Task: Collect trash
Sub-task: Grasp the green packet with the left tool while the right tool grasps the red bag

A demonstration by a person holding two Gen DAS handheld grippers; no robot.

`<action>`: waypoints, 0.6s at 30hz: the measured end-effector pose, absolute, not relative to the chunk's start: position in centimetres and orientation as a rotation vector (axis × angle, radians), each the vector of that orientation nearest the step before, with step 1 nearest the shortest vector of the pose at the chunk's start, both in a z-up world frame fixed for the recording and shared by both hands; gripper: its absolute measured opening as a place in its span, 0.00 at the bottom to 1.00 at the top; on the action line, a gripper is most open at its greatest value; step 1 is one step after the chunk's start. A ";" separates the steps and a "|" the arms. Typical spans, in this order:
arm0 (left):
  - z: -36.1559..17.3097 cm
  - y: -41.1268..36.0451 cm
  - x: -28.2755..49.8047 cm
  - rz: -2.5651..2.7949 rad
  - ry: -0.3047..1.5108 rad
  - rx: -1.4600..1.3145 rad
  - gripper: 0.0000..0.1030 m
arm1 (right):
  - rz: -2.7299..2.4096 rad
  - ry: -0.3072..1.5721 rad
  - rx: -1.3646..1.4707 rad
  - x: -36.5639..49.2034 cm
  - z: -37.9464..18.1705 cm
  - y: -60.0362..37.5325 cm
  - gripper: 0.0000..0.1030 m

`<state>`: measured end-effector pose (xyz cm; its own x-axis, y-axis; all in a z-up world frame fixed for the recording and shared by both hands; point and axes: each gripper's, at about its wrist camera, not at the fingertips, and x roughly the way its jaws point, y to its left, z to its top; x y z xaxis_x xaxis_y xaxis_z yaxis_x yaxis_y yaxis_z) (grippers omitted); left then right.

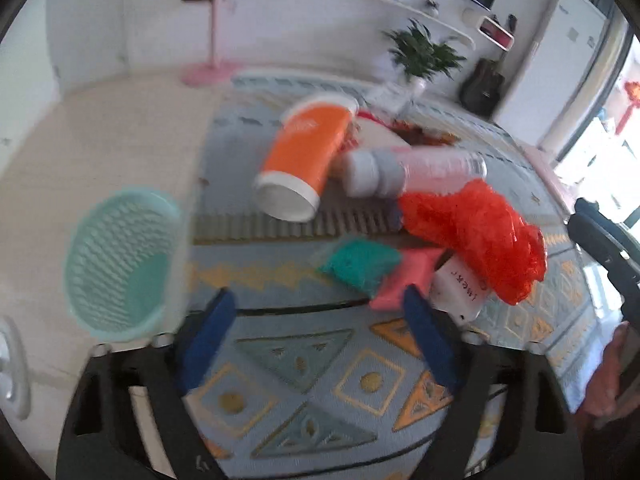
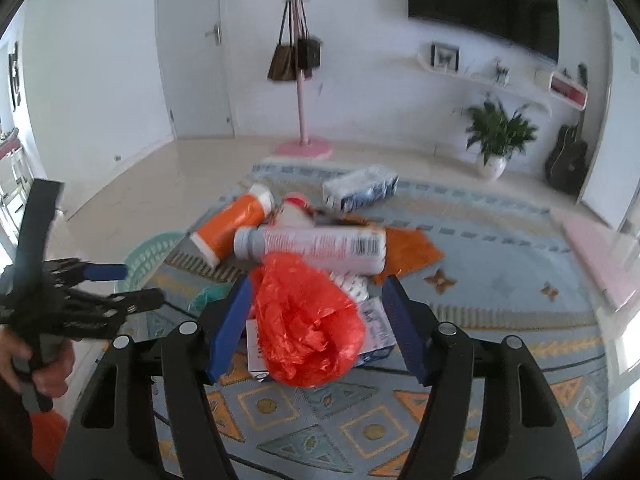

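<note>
Right gripper (image 2: 318, 320): jaws apart, red bag (image 2: 308, 324) between them, not squeezed.
Left gripper (image 1: 320, 336): jaws apart, empty, over rug (image 1: 300, 400).
Trash: piled on rug.
Basket (image 1: 120, 264): beside rug.

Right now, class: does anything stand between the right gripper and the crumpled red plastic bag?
Nothing visible does. The red plastic bag lies straight ahead of the right gripper, framed by its open blue fingers.
</note>
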<state>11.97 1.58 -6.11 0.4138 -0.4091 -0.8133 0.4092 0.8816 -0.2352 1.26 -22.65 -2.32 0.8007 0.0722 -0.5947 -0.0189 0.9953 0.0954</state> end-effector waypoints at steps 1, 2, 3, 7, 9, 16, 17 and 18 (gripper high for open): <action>-6.8 1.1 12.4 -0.536 1.041 -0.017 0.74 | 0.054 0.660 0.090 1.7 -2.8 -22.5 0.64; -7.2 0.6 12.5 -0.538 1.049 -0.018 0.74 | 0.055 0.675 0.094 2.1 -3.3 -22.5 0.66; -7.5 0.0 12.5 -0.545 1.048 -0.008 0.74 | 0.048 0.682 0.091 2.3 -3.6 -22.4 0.69; -8.2 -1.6 13.0 -0.556 1.055 0.019 0.70 | 0.033 0.696 0.076 2.9 -4.2 -22.4 0.75; -8.9 -1.8 13.8 -0.557 1.078 -0.007 0.62 | 0.040 0.717 0.078 3.4 -4.7 -22.4 0.77; -10.5 -2.1 15.1 -0.597 1.152 -0.065 0.09 | 0.028 0.781 0.077 5.5 -6.5 -22.3 0.77; -10.8 -2.0 15.1 -0.597 1.155 -0.072 0.08 | 0.029 0.791 0.081 5.7 -6.6 -22.3 0.73; -10.7 -1.8 15.1 -0.594 1.145 -0.080 0.02 | 0.044 0.803 0.087 5.9 -6.8 -22.3 0.54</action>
<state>15.10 -1.77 -10.67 0.2777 -0.4814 -0.8313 0.4019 0.8442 -0.3546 5.87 -22.26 -6.81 0.6941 0.0721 -0.7162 -0.0061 0.9955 0.0943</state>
